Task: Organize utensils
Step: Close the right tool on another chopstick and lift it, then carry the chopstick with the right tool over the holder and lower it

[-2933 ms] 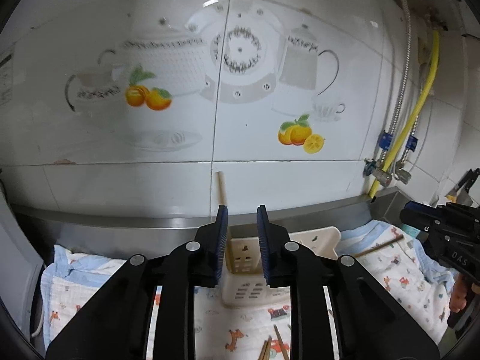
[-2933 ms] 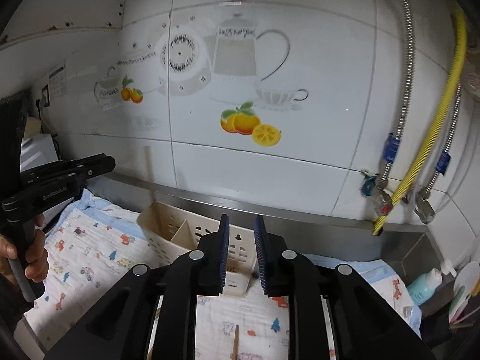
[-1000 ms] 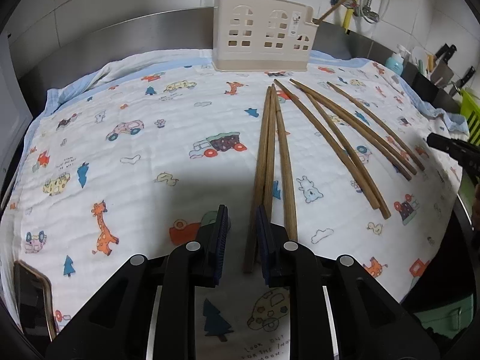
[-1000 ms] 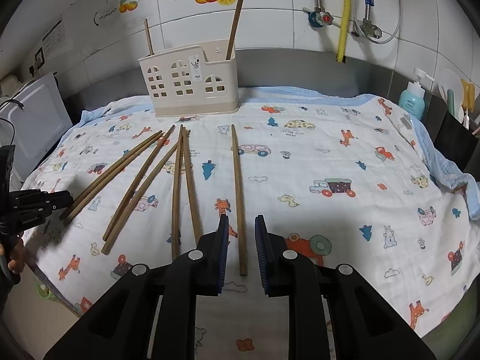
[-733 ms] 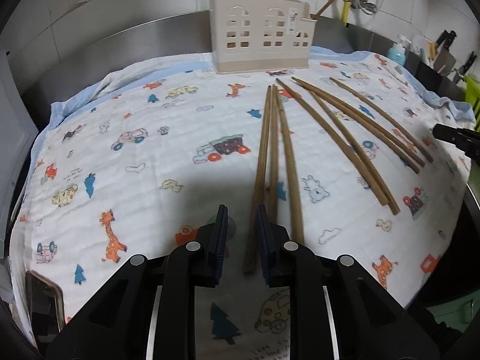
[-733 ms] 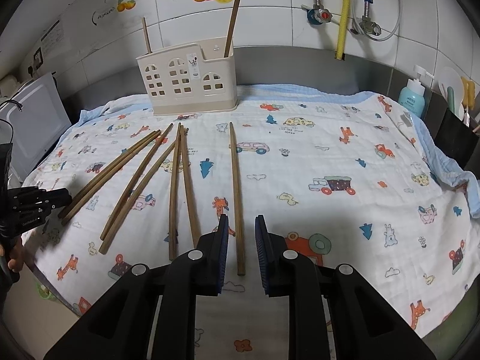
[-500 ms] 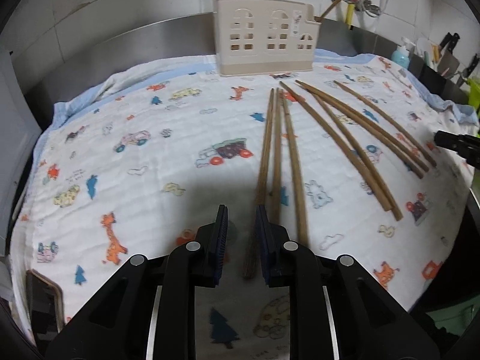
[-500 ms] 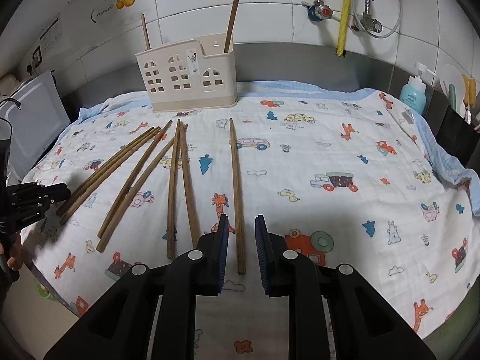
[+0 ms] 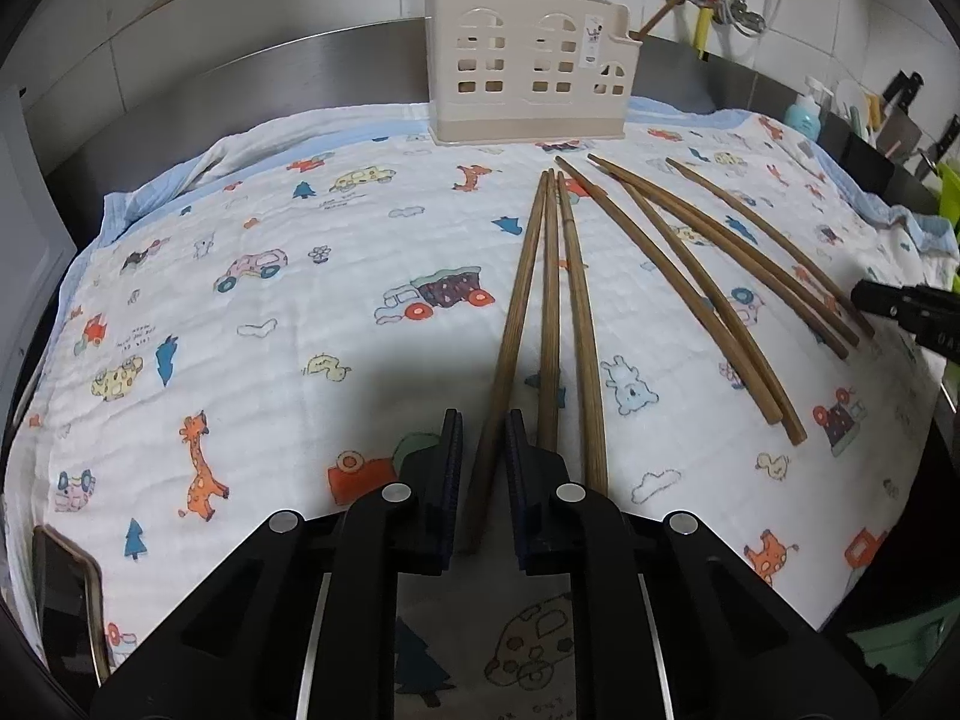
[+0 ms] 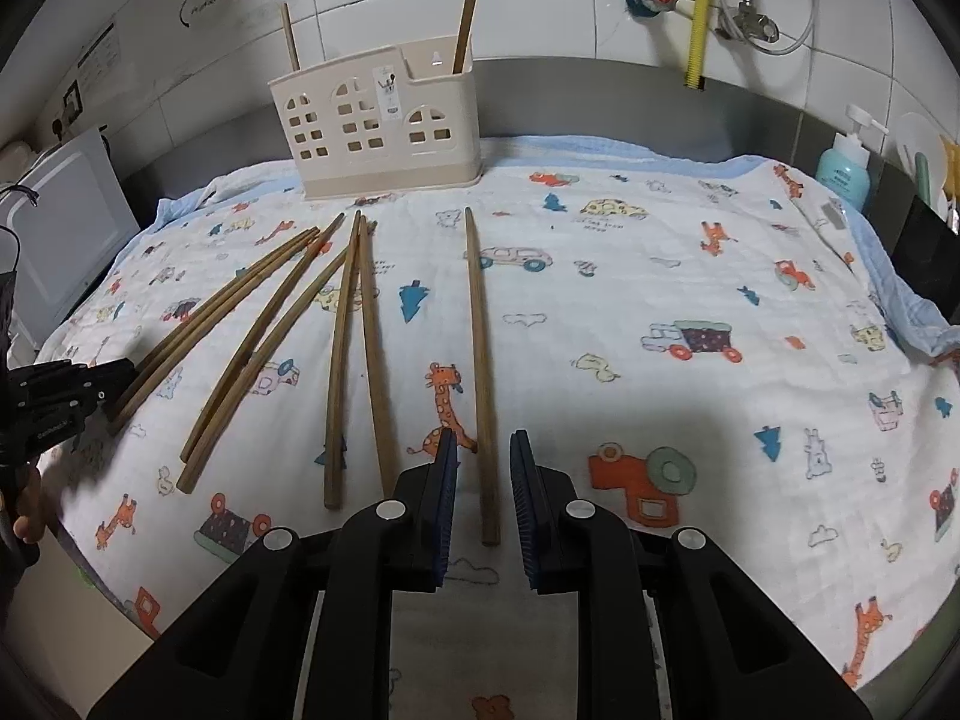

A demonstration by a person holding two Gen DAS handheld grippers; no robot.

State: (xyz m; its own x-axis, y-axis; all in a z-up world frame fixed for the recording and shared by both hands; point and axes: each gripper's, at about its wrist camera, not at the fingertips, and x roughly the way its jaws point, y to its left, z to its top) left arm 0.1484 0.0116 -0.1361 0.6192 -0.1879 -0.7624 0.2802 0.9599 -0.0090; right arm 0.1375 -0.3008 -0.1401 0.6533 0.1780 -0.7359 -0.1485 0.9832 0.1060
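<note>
Wooden chopsticks (image 9: 549, 300) lay on the printed cloth (image 9: 270, 324) before the beige utensil holder (image 10: 378, 120); we held our left hand-held gripper (image 9: 480, 480) spread astride one; our right hand-held gripper (image 10: 483, 492) likewise straddled a lone chopstick (image 10: 480, 360).

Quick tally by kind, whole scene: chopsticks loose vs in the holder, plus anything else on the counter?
Chopsticks lying on the cloth: 8 (the leftmost ones overlap)
Chopsticks standing in the holder: 2
Utensil holder: 1
Printed cloth: 1
Soap bottle: 1
Total: 13
</note>
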